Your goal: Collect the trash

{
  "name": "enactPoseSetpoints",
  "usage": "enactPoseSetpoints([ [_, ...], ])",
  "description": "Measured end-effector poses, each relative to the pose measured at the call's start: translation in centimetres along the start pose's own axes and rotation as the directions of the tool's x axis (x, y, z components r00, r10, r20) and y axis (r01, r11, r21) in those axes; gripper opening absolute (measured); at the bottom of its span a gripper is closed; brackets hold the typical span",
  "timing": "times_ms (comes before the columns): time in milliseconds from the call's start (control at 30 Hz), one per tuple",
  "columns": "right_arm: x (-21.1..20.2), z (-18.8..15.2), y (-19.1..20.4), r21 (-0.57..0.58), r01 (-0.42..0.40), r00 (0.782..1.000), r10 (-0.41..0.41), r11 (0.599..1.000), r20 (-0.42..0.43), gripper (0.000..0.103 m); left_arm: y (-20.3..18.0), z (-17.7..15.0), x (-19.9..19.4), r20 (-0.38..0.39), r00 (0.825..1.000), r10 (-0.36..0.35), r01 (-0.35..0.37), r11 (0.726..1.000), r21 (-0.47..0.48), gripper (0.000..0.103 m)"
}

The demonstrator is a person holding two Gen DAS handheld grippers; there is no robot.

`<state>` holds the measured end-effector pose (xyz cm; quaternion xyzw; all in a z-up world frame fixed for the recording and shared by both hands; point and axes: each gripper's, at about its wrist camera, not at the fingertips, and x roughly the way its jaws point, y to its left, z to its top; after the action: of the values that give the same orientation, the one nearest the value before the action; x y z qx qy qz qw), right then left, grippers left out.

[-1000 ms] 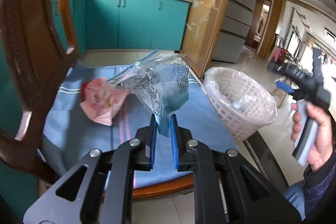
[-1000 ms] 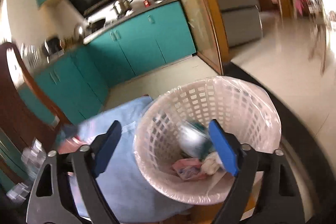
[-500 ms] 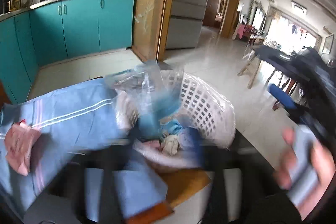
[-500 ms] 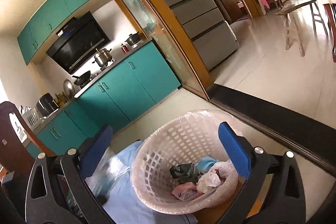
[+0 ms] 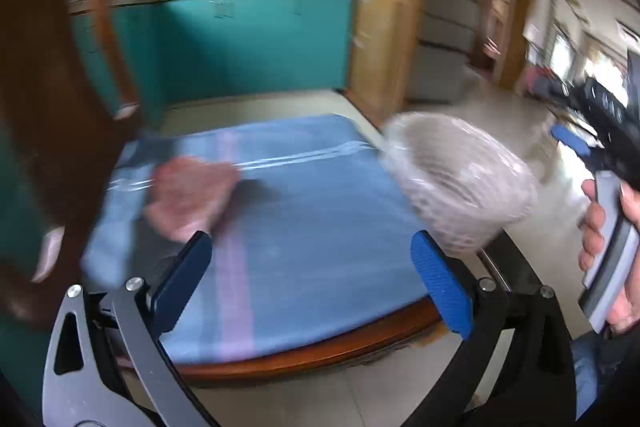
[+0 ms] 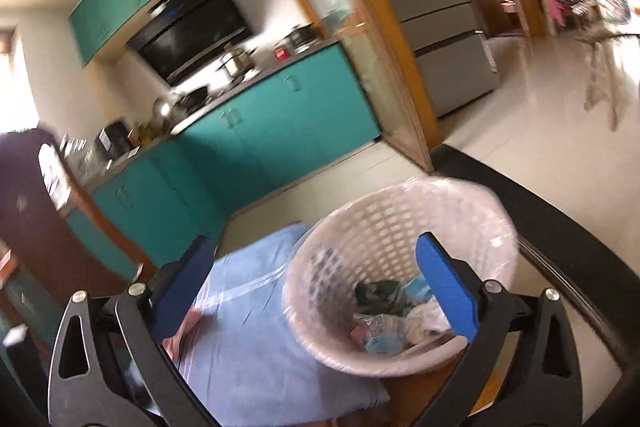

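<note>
Left wrist view, blurred by motion: the left gripper [image 5: 310, 281] has its two blue-padded fingers [image 5: 440, 291] spreading wider, with nothing between them. Below them lies one blue striped cloth [image 5: 304, 227] covering a wooden chair seat [image 5: 320, 351]. One crumpled pink wrapper [image 5: 188, 199] rests on the cloth near the seat's left edge, beside the dark carved chair back [image 5: 44, 107]. One white plastic lattice waste basket with a clear liner [image 5: 460, 183] stands at the seat's right edge. At the far right, one hand [image 5: 612, 239] grips the handle of the right gripper.

Right wrist view: the right gripper [image 6: 316, 291] hangs above the seat, its two blue fingers [image 6: 446, 291] spread wide and empty. The same basket [image 6: 400, 227] sits at the seat's right front corner, holding several crumpled scraps of trash [image 6: 384, 323], too jumbled to count. The pink wrapper [image 6: 188, 327] peeks out behind the left finger, on the cloth [image 6: 256, 359].
</note>
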<state>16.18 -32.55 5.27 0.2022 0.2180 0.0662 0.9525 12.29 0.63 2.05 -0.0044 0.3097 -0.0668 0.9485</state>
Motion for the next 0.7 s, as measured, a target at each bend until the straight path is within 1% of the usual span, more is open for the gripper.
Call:
enactPoseSetpoints([
  [67,0.5,-1.4,2.4,-0.065,-0.033,0.999,0.03,0.997,-0.045,0.099,2.8,-1.3,-1.0,0.033,0.998,0.06,-0.058,0.996,-0.066,0.099],
  [133,1.0,-2.9,4.8,-0.124,-0.066,0.995,0.056,0.99,-0.085,0.099,4.5,-1.3,-1.3,0.026,0.996,0.082,-0.079,0.99,-0.117,0.099],
  [200,1.1,-4.0,6.4,-0.174,-0.078,0.993,0.062,0.982,-0.096,0.099,5.2,-1.1,-1.8,0.048,0.996,0.073,-0.067,0.99,-0.121,0.099],
  [267,1.4,-4.8,7.8,-0.215,-0.088,0.992,0.066,0.973,-0.104,0.099,5.6,-1.0,-2.1,0.058,0.994,0.093,-0.085,0.989,-0.12,0.099],
  [367,1.7,-5.3,8.4,-0.224,-0.086,0.992,0.062,0.971,-0.109,0.099,6.0,-1.2,-2.8,0.064,0.996,0.066,-0.056,0.989,-0.135,0.099],
  [533,2.2,-5.6,8.2,-0.219,-0.064,0.993,0.04,0.974,-0.11,0.099,4.8,-0.7,-3.2,0.077,0.996,0.054,-0.046,0.993,-0.104,0.099],
  [700,2.5,-6.1,8.7,-0.227,-0.067,0.991,0.039,0.972,-0.125,0.099,5.1,-0.5,-3.5,0.086,0.995,0.05,-0.038,0.991,-0.127,0.099],
])
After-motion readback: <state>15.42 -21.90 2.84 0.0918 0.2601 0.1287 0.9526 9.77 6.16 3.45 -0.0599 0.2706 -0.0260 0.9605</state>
